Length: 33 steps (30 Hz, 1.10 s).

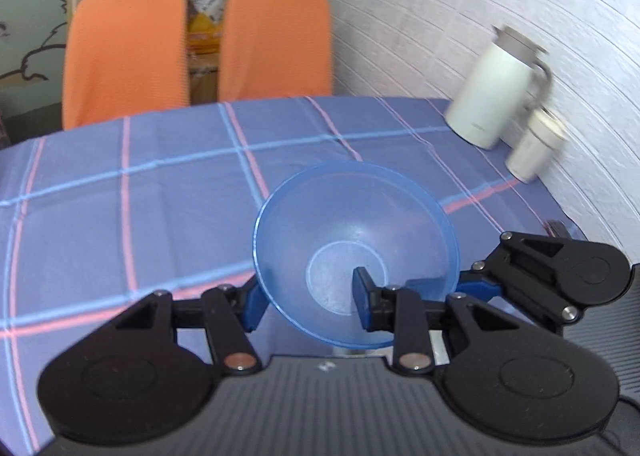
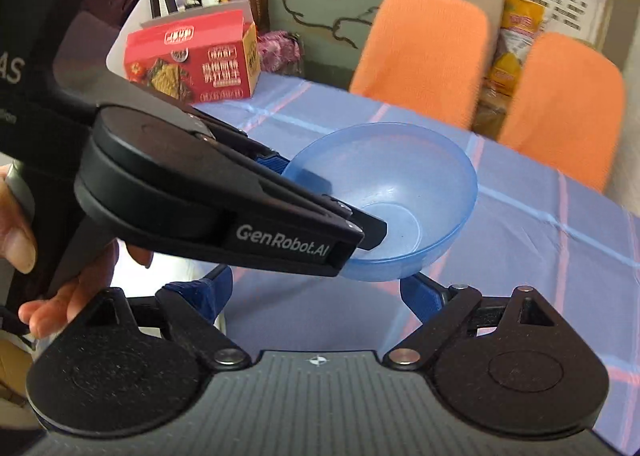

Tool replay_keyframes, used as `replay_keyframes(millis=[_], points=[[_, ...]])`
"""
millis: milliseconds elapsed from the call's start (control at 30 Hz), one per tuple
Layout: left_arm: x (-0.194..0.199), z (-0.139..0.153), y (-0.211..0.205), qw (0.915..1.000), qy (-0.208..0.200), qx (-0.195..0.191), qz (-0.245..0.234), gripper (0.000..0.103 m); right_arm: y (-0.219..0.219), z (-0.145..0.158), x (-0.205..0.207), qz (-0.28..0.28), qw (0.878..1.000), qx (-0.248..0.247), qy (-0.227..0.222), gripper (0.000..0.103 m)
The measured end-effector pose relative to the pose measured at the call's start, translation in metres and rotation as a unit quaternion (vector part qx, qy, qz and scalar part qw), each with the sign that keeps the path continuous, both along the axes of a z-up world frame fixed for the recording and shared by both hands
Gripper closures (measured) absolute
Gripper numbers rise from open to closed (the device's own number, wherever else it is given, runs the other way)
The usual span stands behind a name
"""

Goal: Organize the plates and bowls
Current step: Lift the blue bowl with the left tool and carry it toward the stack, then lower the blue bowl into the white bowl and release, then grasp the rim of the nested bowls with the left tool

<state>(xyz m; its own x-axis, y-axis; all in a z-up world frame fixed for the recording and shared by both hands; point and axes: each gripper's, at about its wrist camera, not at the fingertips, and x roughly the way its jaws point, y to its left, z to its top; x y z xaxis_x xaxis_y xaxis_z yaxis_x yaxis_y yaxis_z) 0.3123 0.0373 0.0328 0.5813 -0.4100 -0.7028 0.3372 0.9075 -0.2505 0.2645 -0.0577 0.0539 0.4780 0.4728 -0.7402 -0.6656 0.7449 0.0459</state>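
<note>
A translucent blue bowl [image 1: 356, 240] is held above the blue checked tablecloth [image 1: 140, 184]. My left gripper [image 1: 308, 296] is shut on the bowl's near rim: one finger is inside the bowl, the other outside under its wall. The bowl also shows in the right wrist view [image 2: 400, 184], with the left gripper [image 2: 320, 212] clamped on its left rim. My right gripper [image 2: 316, 296] is open and empty, just below and in front of the bowl, its blue fingertips [image 2: 212, 292] spread apart.
A white thermos jug [image 1: 496, 92] and a small white cup [image 1: 534, 148] stand at the table's far right by the wall. A red snack box [image 2: 196, 60] sits at the far left corner. Two orange chairs [image 1: 128, 52] stand behind the table.
</note>
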Motion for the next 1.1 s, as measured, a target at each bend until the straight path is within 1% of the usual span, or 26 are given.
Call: replay_keyframes(millis=[100, 233, 333, 367, 433, 467, 500, 533, 567, 600, 667, 733, 867, 967, 1100], points=[[-0.026, -0.009, -0.030, 0.9997, 0.001, 0.004, -0.025, 0.072, -0.026, 0.001, -0.031, -0.015, 1.000, -0.014, 0.010, 0.025], [-0.048, -0.025, -0.057, 0.9988, 0.008, 0.019, -0.044, 0.072, -0.053, -0.009, -0.063, -0.037, 0.999, -0.024, 0.027, 0.024], [-0.049, -0.036, -0.066, 0.9985, 0.020, 0.030, -0.042, 0.072, -0.068, -0.021, -0.075, -0.051, 0.998, -0.020, 0.038, 0.024], [-0.048, -0.040, -0.067, 0.9983, 0.021, 0.039, -0.037, 0.072, -0.071, -0.025, -0.076, -0.054, 0.998, -0.017, 0.039, 0.024], [-0.048, -0.046, -0.066, 0.9980, 0.017, 0.055, -0.026, 0.070, -0.076, -0.032, -0.078, -0.058, 0.997, -0.008, 0.043, 0.024], [-0.047, -0.049, -0.064, 0.9981, 0.020, 0.054, -0.023, 0.068, -0.078, -0.034, -0.077, -0.060, 0.997, -0.003, 0.042, 0.024], [-0.046, -0.050, -0.061, 0.9982, 0.025, 0.050, -0.021, 0.055, -0.081, -0.036, -0.078, -0.062, 0.997, 0.001, 0.038, 0.024], [-0.046, -0.051, -0.059, 0.9984, 0.028, 0.046, -0.018, 0.032, -0.083, -0.037, -0.078, -0.065, 0.997, 0.001, 0.035, 0.024], [-0.048, -0.050, -0.055, 0.9988, 0.027, 0.038, -0.016, 0.023, -0.085, -0.037, -0.078, -0.067, 0.997, 0.003, 0.031, 0.024], [-0.050, -0.048, -0.053, 0.9991, 0.023, 0.031, -0.016, 0.020, -0.088, -0.038, -0.078, -0.068, 0.997, 0.007, 0.031, 0.024], [-0.055, -0.043, -0.048, 0.9996, 0.013, 0.020, -0.013, 0.020, -0.096, -0.040, -0.079, -0.074, 0.997, 0.016, 0.034, 0.024], [-0.061, -0.037, -0.044, 0.9999, 0.002, 0.012, -0.005, 0.013, -0.105, -0.043, -0.082, -0.084, 0.996, 0.027, 0.032, 0.024], [-0.076, -0.021, -0.034, 0.9985, -0.047, -0.003, 0.027, 0.010, -0.127, -0.051, -0.094, -0.130, 0.989, 0.070, 0.022, 0.023], [-0.087, -0.015, -0.027, 0.9959, -0.069, -0.027, 0.052, 0.009, -0.133, -0.055, -0.105, -0.159, 0.981, 0.108, -0.004, 0.023], [-0.101, -0.017, -0.017, 0.9890, -0.094, -0.042, 0.106, 0.009, -0.134, -0.060, -0.117, -0.212, 0.967, 0.130, -0.059, 0.023]])
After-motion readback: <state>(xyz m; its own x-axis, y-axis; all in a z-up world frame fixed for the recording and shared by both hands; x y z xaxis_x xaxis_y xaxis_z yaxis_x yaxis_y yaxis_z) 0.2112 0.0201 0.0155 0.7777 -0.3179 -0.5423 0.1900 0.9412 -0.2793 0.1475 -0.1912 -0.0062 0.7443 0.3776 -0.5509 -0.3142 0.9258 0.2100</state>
